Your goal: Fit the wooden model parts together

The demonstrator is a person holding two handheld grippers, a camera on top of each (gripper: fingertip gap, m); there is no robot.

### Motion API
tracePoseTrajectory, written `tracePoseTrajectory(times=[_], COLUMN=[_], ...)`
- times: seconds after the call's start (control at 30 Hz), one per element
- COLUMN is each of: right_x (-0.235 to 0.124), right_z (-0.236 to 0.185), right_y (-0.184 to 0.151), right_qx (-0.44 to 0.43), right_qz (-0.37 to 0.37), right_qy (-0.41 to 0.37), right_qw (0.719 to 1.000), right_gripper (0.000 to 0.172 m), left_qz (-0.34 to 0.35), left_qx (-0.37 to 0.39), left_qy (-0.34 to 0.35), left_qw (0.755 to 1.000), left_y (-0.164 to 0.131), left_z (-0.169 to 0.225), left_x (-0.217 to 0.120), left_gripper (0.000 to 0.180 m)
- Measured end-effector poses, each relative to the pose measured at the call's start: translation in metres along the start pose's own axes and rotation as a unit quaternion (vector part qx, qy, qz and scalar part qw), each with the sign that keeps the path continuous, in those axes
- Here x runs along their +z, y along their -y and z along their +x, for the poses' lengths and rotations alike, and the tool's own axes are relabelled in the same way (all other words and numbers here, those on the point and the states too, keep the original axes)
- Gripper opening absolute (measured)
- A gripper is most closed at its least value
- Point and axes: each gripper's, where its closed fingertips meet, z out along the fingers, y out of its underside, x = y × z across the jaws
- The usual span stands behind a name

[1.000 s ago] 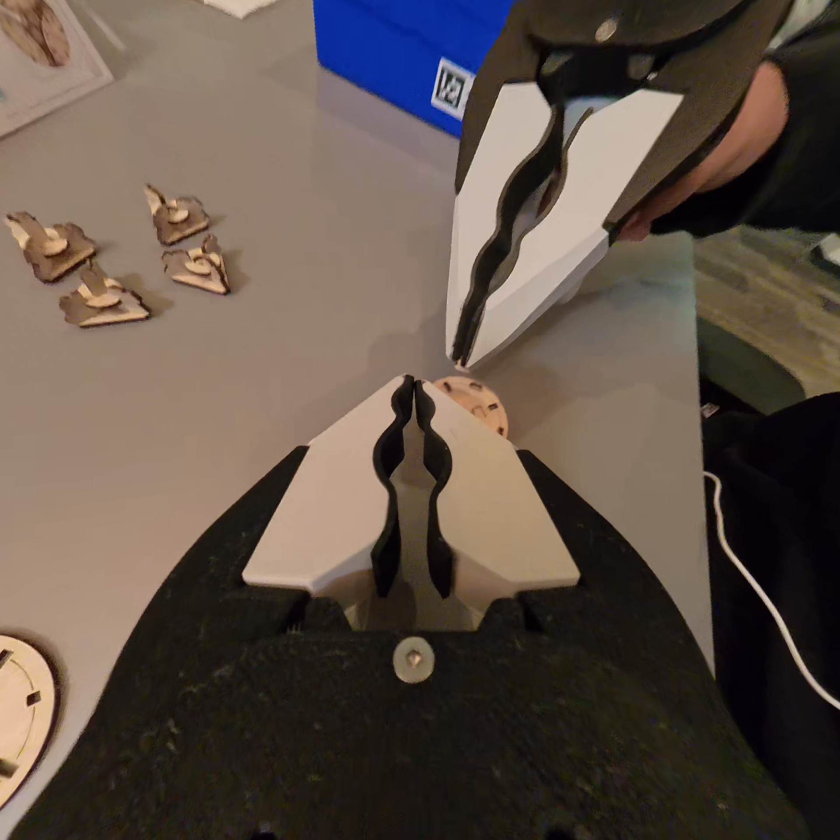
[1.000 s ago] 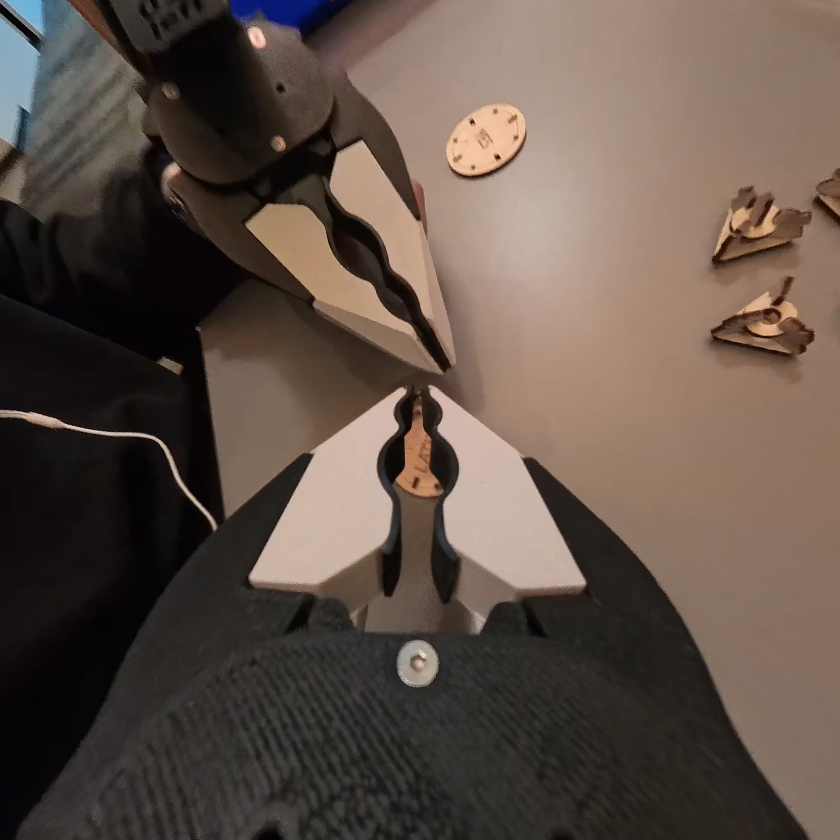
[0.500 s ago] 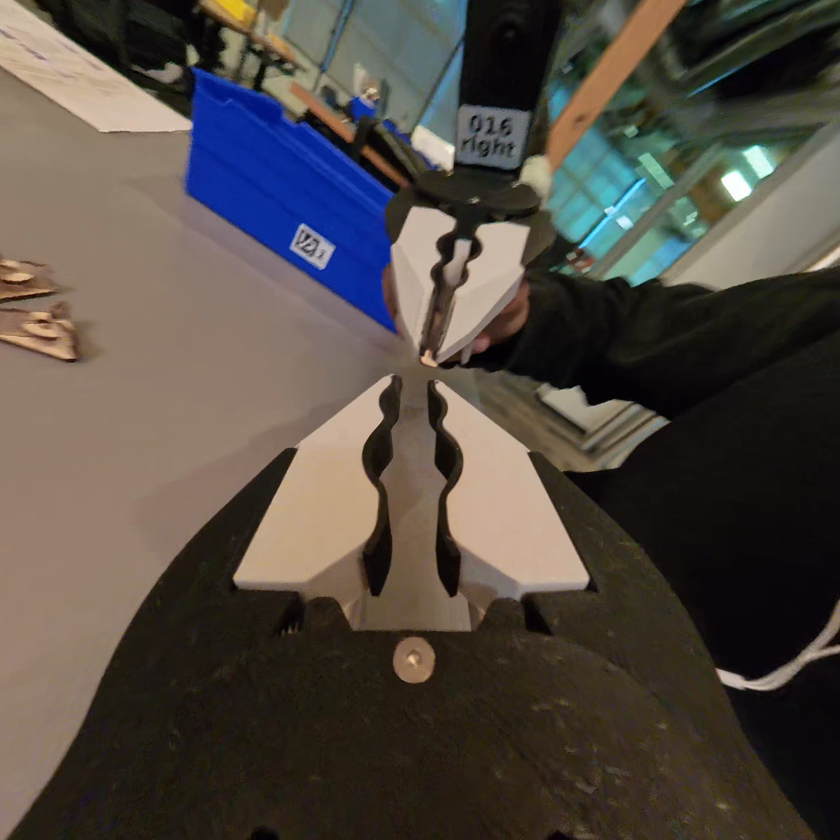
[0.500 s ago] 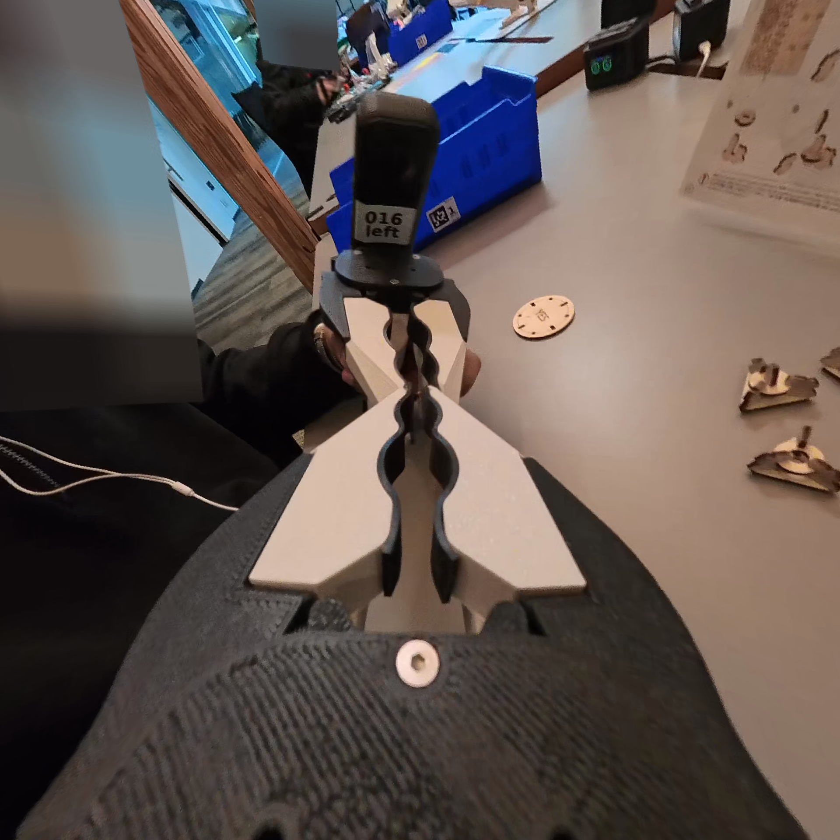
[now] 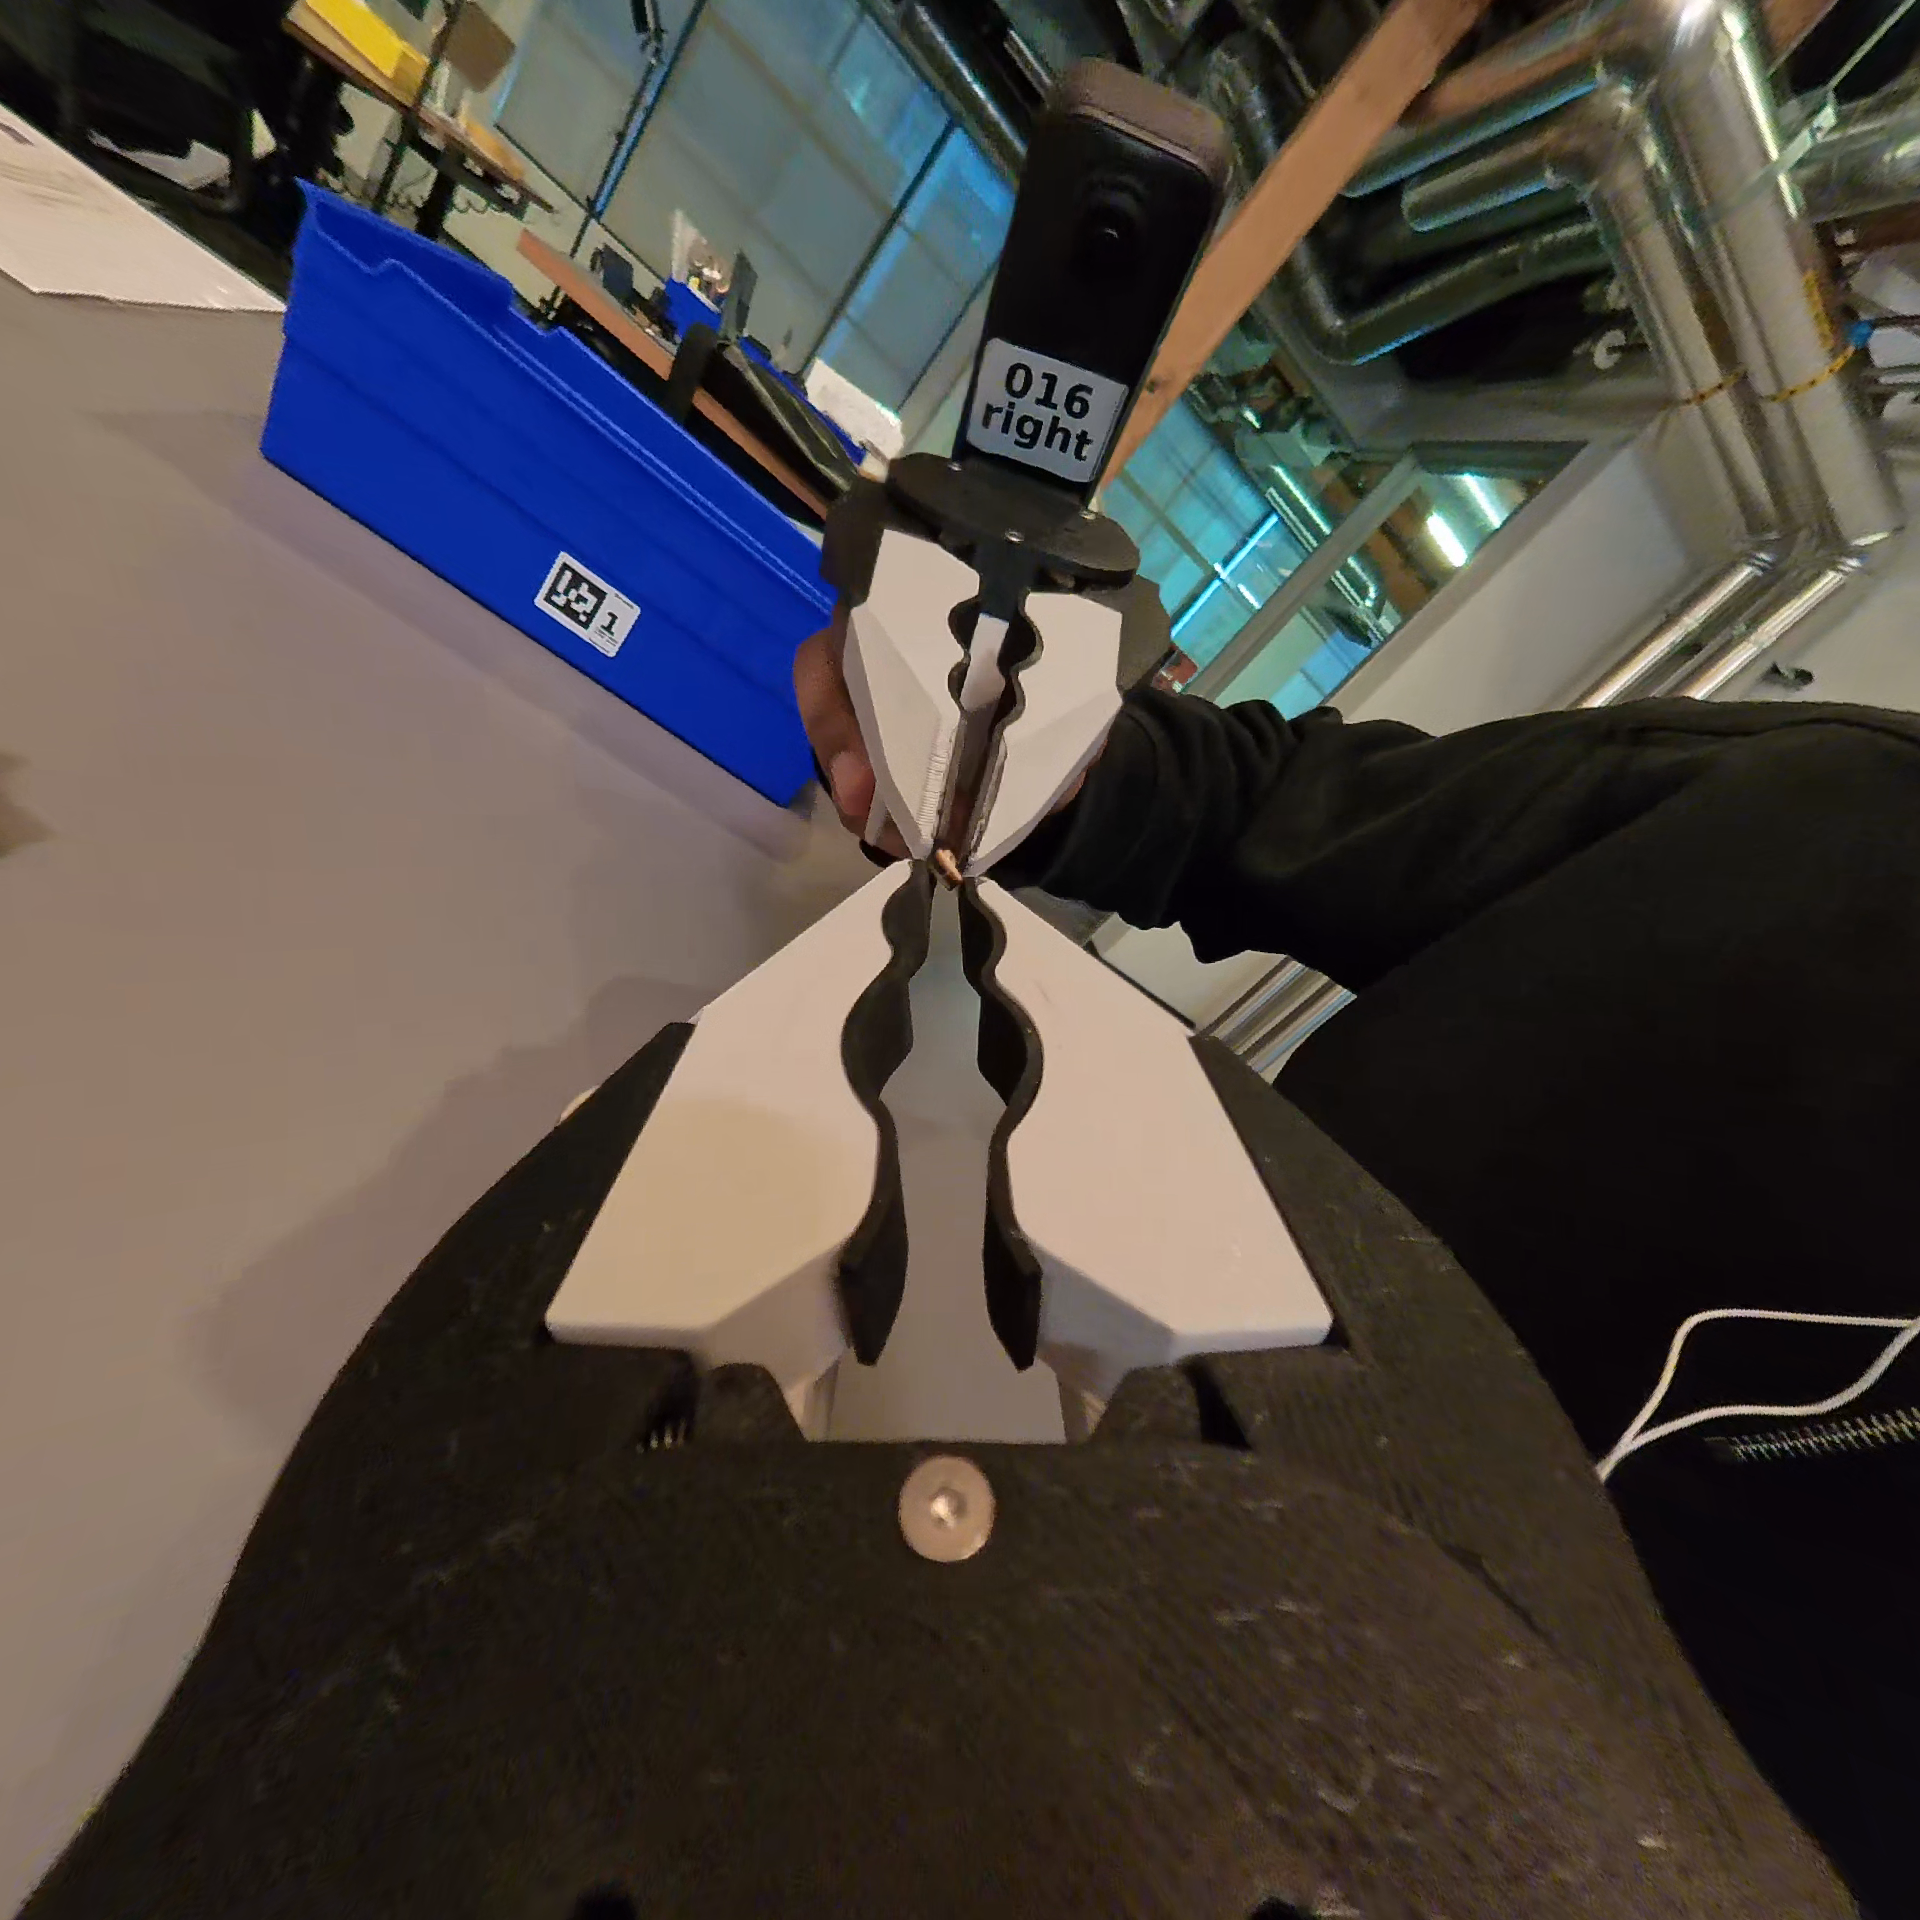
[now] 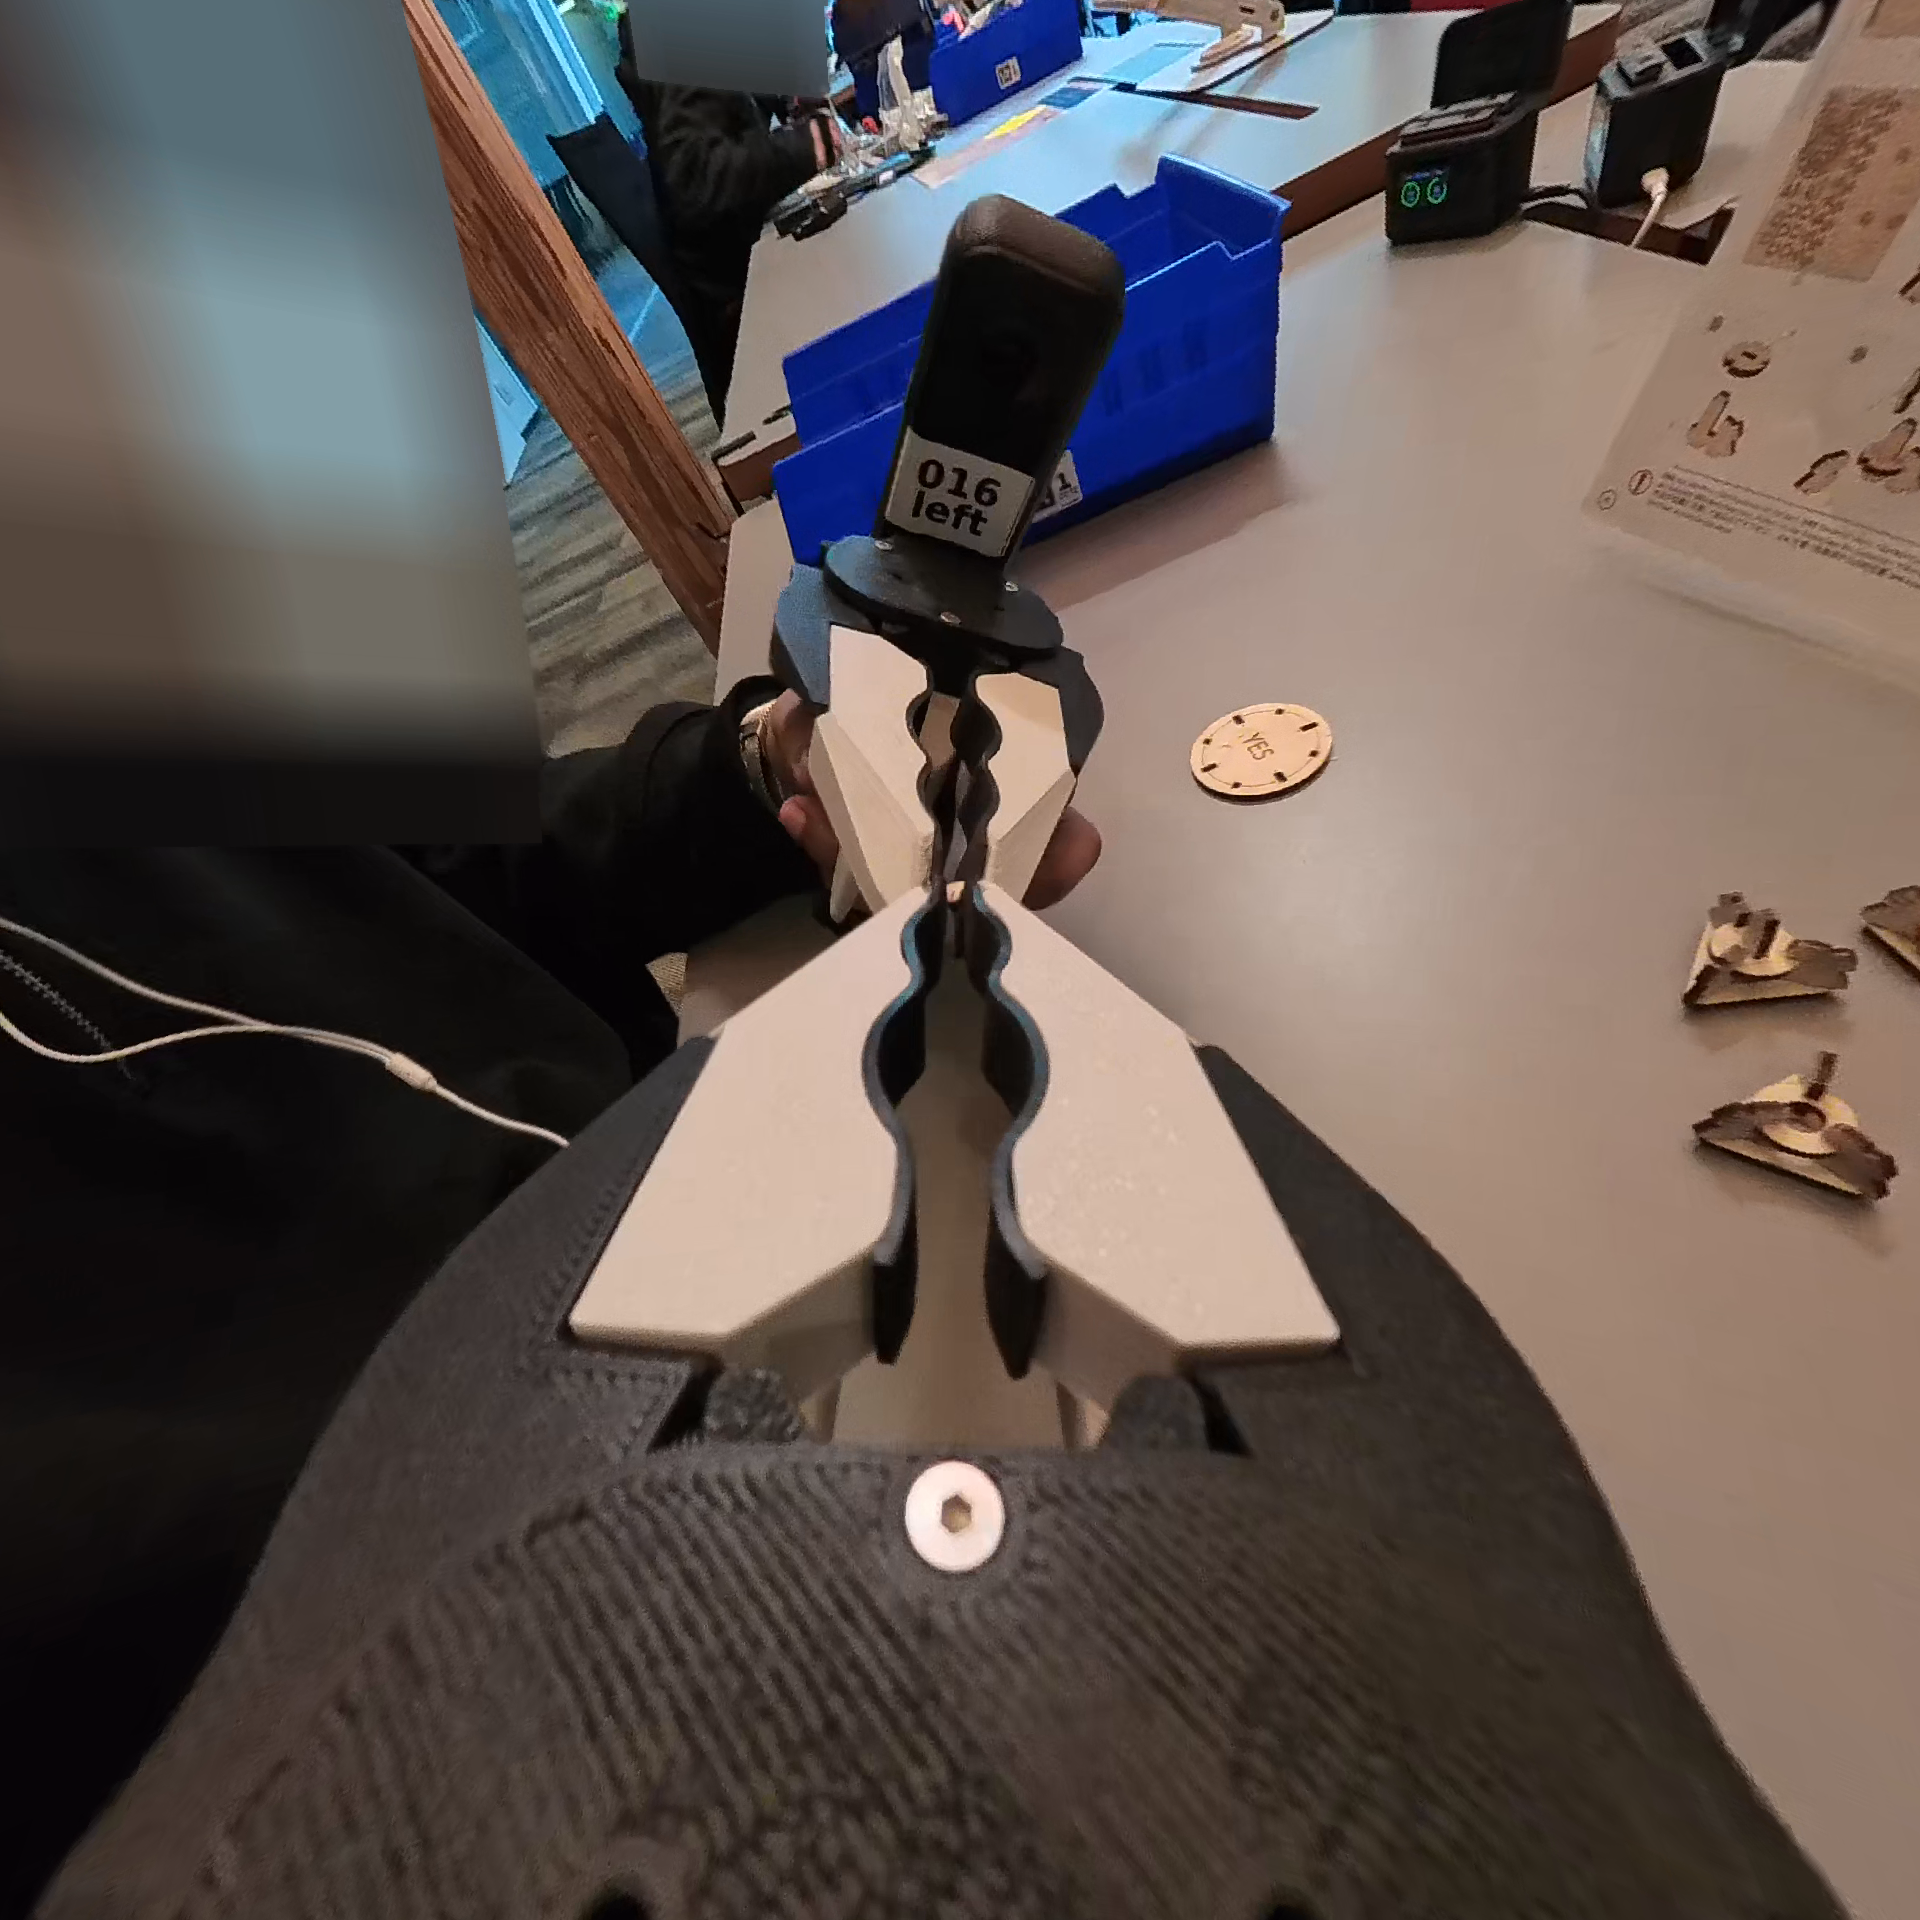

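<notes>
Currently, both grippers meet tip to tip at frame centre, raised above the grey table (image 6: 1455,935). The right gripper (image 6: 954,914) is clenched on a thin wooden piece (image 5: 945,864), seen edge-on as a small tan tip. The left gripper (image 5: 943,881) has its tips closed in beside that same piece; whether its pads press on it cannot be told. A hand (image 5: 836,727) holds the right gripper. At upper centre of the right wrist view stands a blue bin (image 6: 1195,353). A wooden disc (image 6: 1260,750) lies right of centre, flat on the table. Two triangular wooden assemblies (image 6: 1766,966) lie at the right edge, well apart from the grippers.
</notes>
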Motion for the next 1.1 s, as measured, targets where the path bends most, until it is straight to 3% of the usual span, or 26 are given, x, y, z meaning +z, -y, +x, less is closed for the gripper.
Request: tracePoseTrajectory(times=[0.2, 0.43, 0.67, 0.83, 1.1], right_x=[-0.008, -0.016, -0.014, -0.008, -0.006], right_z=[-0.001, 0.000, 0.001, -0.002, -0.001], right_y=[-0.002, 0.006, -0.026, -0.035, -0.048], right_qx=[-0.028, -0.044, -0.137, -0.142, -0.140], right_qz=[-0.014, -0.017, -0.176, -0.217, -0.251], right_qy=[-0.016, -0.030, -0.051, -0.035, -0.022], right_qw=[0.999, 0.998, 0.974, 0.965, 0.957], right_gripper=[0.000, 0.000, 0.002, 0.007, 0.002], left_qz=[0.016, -0.027, -0.085, -0.103, -0.122], left_qx=[-0.014, 0.034, 0.100, 0.117, 0.129], left_qy=[-0.017, 0.036, 0.078, 0.079, 0.091], left_qw=[1.000, 0.998, 0.988, 0.985, 0.980], left_y=[0.006, -0.009, -0.029, -0.036, -0.043], left_z=[0.003, -0.008, -0.015, -0.014, -0.017], left_x=[-0.006, 0.001, 0.009, 0.012, 0.013], left_gripper=[0.000, 0.000, 0.000, 0.000, 0.000])
